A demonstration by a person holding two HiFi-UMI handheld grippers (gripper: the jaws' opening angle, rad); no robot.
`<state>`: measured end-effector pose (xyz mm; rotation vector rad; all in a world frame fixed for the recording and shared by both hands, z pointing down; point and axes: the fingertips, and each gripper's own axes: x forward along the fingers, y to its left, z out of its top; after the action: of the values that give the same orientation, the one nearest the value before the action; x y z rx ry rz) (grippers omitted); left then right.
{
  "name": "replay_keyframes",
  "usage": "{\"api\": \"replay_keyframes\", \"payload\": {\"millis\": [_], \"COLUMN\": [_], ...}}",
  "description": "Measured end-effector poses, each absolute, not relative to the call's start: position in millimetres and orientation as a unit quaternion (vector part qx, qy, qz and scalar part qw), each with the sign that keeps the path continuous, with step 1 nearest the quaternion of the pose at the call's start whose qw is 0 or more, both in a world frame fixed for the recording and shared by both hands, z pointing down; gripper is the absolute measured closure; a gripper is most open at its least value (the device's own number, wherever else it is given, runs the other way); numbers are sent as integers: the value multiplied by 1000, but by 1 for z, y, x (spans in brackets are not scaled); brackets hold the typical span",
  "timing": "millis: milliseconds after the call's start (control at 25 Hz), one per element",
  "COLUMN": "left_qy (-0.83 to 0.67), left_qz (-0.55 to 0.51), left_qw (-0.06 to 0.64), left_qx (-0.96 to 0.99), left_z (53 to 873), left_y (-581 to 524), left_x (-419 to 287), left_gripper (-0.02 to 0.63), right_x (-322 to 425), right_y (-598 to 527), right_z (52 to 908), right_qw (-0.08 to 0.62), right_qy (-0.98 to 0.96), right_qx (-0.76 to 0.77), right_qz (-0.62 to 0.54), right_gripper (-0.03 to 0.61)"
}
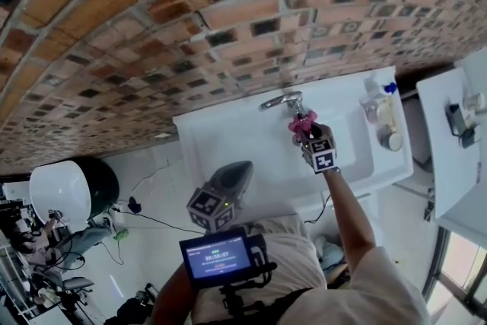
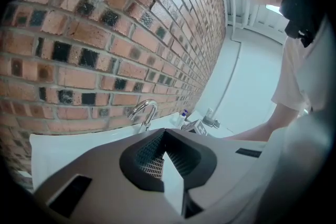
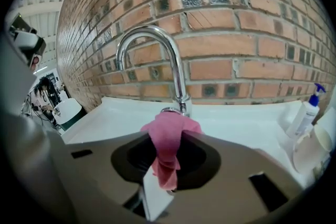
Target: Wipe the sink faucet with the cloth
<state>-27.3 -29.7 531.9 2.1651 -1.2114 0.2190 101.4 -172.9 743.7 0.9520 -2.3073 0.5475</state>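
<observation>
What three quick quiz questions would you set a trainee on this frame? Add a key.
1. Which gripper holds the pink cloth? A left; B right; C neither.
2. True or false: the left gripper has its fingers shut on nothing.
3. Fill in: in the right gripper view, the blue-topped bottle stands to the ___ of the faucet.

Key: 1 B, the right gripper; 2 true; 3 right.
</observation>
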Motion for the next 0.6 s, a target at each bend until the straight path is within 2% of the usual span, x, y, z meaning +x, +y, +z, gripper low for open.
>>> {"api": "replay_keyframes", "payload": {"millis": [600], "left_qy": [-464], "left_qz": [98], "left_qw": [331], "left_qx": [816], "left_z": [541], "left_y": [-24], "left_x": [-38], "left_gripper": [626], "right_x": [109], "right_y": [-180], "right_z": [799], "right_qw": [362], "right_qy": [-843], "right_qx": [332], "right_qz": [218], "right_gripper": [469]}}
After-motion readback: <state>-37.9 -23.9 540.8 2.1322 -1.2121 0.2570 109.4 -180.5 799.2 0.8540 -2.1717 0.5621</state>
